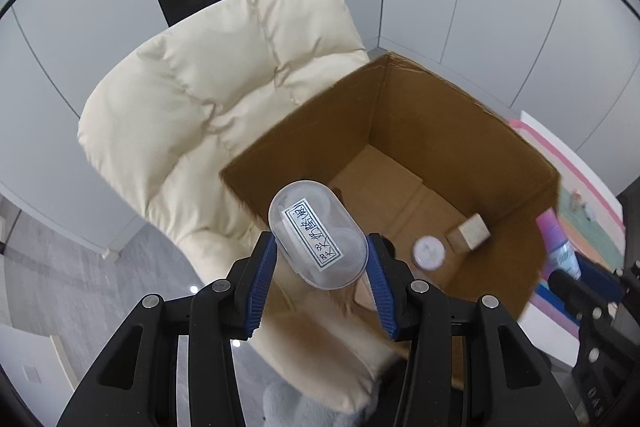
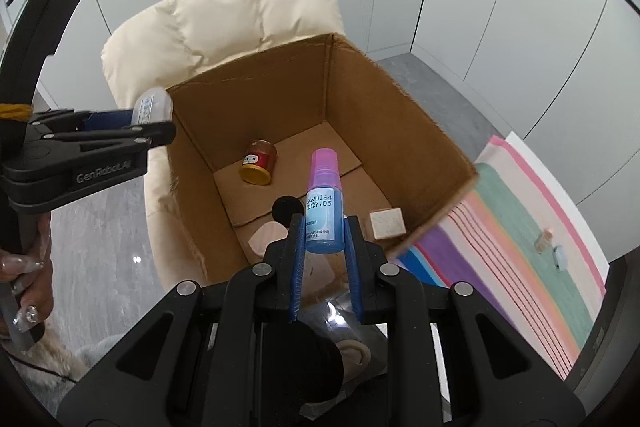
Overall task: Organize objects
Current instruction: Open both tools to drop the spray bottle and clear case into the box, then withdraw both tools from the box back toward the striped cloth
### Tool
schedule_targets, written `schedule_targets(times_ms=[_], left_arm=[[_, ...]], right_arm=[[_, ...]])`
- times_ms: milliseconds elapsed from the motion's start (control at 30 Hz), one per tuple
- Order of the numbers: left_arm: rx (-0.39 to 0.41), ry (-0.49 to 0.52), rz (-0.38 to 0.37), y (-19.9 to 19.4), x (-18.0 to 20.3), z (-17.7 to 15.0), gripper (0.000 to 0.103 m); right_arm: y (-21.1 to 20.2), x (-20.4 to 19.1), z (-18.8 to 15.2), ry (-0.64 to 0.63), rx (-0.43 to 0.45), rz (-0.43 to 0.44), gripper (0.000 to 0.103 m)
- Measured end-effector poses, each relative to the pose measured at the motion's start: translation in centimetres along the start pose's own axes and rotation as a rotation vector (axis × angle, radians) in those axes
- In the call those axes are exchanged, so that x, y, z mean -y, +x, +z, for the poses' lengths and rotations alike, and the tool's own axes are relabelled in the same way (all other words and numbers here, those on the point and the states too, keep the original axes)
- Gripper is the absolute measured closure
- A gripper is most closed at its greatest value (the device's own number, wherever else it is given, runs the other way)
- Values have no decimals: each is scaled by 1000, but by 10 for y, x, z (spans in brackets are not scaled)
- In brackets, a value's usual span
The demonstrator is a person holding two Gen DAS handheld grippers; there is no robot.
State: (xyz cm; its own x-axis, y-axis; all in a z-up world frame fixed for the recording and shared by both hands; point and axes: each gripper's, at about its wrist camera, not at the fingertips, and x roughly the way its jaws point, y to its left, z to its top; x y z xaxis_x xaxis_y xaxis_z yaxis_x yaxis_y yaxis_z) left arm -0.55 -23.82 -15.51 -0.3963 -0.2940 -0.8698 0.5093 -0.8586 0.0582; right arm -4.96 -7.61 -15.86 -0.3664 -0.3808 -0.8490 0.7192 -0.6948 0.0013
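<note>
While the cardboard box (image 2: 328, 99) stands open on the cream padded chair (image 1: 208, 99), both grippers hang over it, each clamped on something. The left gripper (image 1: 322, 259) squeezes a clear oval plastic case (image 1: 316, 233) with a handwritten label, held above the box's near left corner. The right gripper (image 2: 323, 239) is closed on a small blue spray bottle (image 2: 323, 215) with a pink cap, held upright over the box's near side.

Inside the box, on its floor, lie a red jar with a gold lid (image 2: 258, 163) toward the far left, a pale wooden cube (image 2: 387, 223) against the right wall, and a small round white-lidded jar (image 1: 429, 251) just beside the cube. A black round thing and a pinkish one near the front wall are too hidden to identify.

To the right of the box spreads a striped pastel mat (image 2: 516, 227) with two tiny items on it.
</note>
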Motion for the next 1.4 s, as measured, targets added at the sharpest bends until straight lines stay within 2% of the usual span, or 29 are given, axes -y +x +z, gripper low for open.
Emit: schedule_targets(times_ms=[167, 200, 233, 267, 300, 333, 367, 467, 767, 900, 1067, 1400], left_arm=[[-4, 9, 6, 24, 4, 16, 56], [-2, 13, -12, 25, 4, 17, 56], [2, 17, -44, 27, 4, 17, 50], [0, 15, -63, 29, 3, 17, 44], [-8, 9, -59, 30, 3, 16, 27], [-16, 1, -55, 31, 1, 16, 13], [-18, -9, -57, 31, 0, 16, 10], [-7, -30, -62, 30, -4, 18, 10], [9, 10, -80, 25, 15, 13, 10], [17, 61, -92, 22, 41, 12, 10], [-2, 120, -154, 20, 77, 10, 10], [21, 278, -233, 7, 161, 5, 10]], right_arm=[[29, 1, 12, 2, -32, -6, 83], [34, 2, 14, 7, -34, -5, 83], [37, 3, 15, 12, -31, 0, 83], [39, 5, 17, 19, -28, 5, 75], [41, 8, 18, 33, -33, 5, 41], [43, 10, 18, 47, -43, -5, 21], [43, 12, 18, 61, -45, -23, 0], [36, 19, 15, 78, -2, -41, 0], [28, 46, -3, 142, -5, -59, 0], [17, 65, -17, 192, -2, -89, 0], [5, 92, -38, 266, 1, -136, 0], [-39, 161, -94, 453, 15, -250, 0]])
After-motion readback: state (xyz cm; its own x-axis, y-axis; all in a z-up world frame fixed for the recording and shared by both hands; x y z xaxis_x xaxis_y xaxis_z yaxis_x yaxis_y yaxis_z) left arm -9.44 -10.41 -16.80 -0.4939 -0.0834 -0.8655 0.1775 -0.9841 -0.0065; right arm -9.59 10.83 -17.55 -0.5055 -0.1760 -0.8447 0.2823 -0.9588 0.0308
